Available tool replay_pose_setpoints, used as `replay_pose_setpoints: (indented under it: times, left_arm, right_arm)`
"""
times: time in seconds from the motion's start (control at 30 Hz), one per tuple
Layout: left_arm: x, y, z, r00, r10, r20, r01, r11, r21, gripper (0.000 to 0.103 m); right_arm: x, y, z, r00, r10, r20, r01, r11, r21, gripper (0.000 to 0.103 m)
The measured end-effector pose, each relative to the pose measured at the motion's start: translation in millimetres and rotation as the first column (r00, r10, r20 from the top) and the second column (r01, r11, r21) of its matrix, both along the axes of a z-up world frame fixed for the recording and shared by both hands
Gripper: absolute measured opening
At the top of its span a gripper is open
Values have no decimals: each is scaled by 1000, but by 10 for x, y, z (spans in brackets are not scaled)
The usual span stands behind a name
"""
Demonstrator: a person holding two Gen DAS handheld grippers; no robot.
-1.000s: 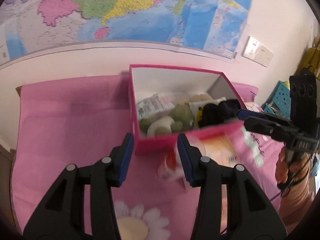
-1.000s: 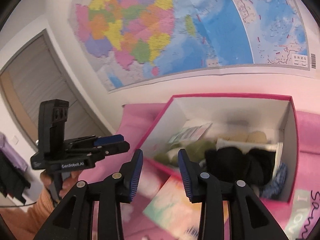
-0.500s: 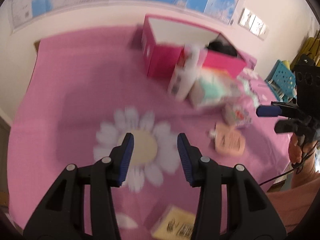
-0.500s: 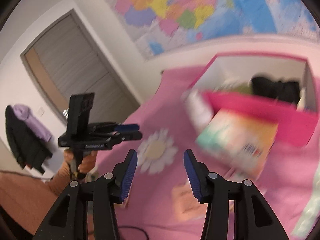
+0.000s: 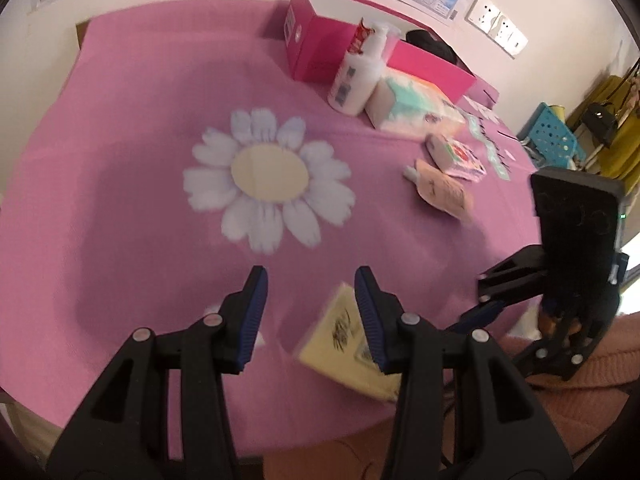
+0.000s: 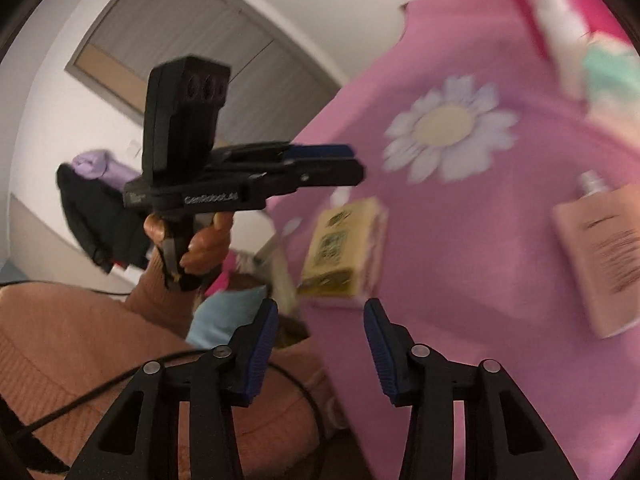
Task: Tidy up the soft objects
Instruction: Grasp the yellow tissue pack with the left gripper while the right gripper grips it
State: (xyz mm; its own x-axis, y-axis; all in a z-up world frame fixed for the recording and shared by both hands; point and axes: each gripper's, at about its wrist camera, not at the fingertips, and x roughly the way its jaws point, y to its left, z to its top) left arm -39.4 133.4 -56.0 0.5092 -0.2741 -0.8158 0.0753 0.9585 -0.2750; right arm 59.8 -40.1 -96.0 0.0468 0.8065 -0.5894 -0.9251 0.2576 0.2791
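Near the front edge of the pink-covered counter [image 5: 120,128] lies a yellow soft pack [image 5: 344,344], just ahead of both grippers, likely the next item bound for the pink box [image 5: 320,52] at the far edge. The left gripper [image 5: 308,312] hovers with jaws parted and empty; the right gripper [image 6: 320,336] has its jaws closing, nothing between them.

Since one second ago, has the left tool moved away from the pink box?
Yes. The left tool pulled back from the pink box, which now sits far off; a yellow packet lies below it.
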Motion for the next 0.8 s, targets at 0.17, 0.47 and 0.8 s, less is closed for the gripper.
replay_pose_setpoints:
  times: [0.17,0.47,0.8]
  left_arm:
    - [-95,-14,-71,999,-36,-33,34,998,-59,42]
    - [-43,-94,-132,997,-55,-53,46,987,-154,41]
    - [245,-446,-170,992,-124,-29,116,975,-189,41]
  right_arm:
    - [49,169,-95,998,44,-53,-45,999,-15,43]
    - [215,124,-22,999,-28,-47,30,998,53,43]
    - [490,-364,176,970,-244,-10,243,961,134,43]
